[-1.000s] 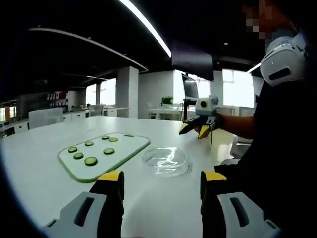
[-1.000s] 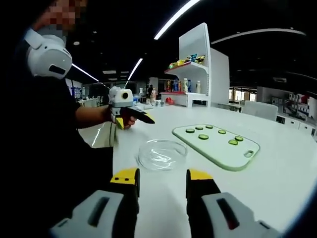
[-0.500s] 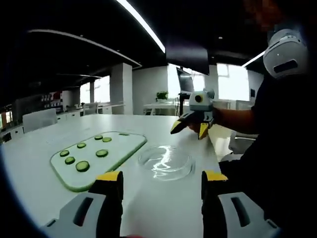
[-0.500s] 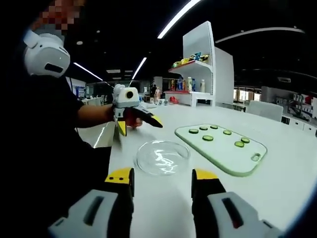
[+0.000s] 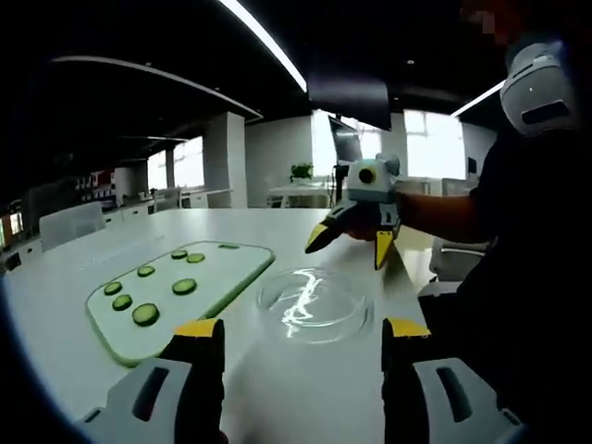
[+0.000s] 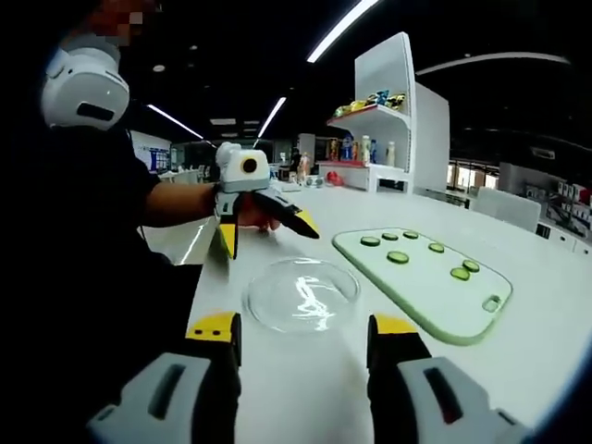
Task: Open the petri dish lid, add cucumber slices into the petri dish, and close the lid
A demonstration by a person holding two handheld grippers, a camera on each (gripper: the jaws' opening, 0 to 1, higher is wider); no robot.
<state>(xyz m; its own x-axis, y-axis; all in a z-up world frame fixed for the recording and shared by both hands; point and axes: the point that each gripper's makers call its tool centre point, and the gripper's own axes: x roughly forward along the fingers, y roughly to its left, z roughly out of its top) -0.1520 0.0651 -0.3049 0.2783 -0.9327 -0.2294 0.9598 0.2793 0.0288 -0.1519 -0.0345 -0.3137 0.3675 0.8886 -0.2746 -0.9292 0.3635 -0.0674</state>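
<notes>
Left gripper view: clear petri dish [image 5: 313, 303] with lid on, resting on the white bench [image 5: 277, 388] just ahead of the left gripper [image 5: 301, 338], roughly between its two yellow-tipped fingers [image 5: 199, 330], spread wide and holding nothing. Pale green cutting board [image 5: 185, 287] just beside the dish on the view's left, apart from it, carrying dark green cucumber slices [image 5: 145, 314] scattered over its surface. Beyond the dish, right gripper [image 5: 350, 242] hovering above the bench near the dish's far edge, held in a person's hand [image 5: 365, 220], fingers splayed wide with nothing between them. Dark sleeve and torso of the person [image 5: 518, 277] along the view's right, white headset [image 5: 546, 88] above. Long ceiling light strip [image 5: 268, 46] overhead, bright windows [image 5: 435, 148] far behind.

Right gripper view: same petri dish [image 6: 302, 294] lying closed on the bench [image 6: 305, 388] just in front of the right gripper [image 6: 302, 326], between its wide-open, empty fingers [image 6: 213, 326]. Cutting board [image 6: 425, 277] to the view's right of the dish, near but not touching, cucumber slices [image 6: 398, 257] lying flat on it. Left gripper [image 6: 264, 236] hanging above the bench just past the dish, fingers wide apart. White shelf unit [image 6: 393, 129] with small coloured items in the background.
</notes>
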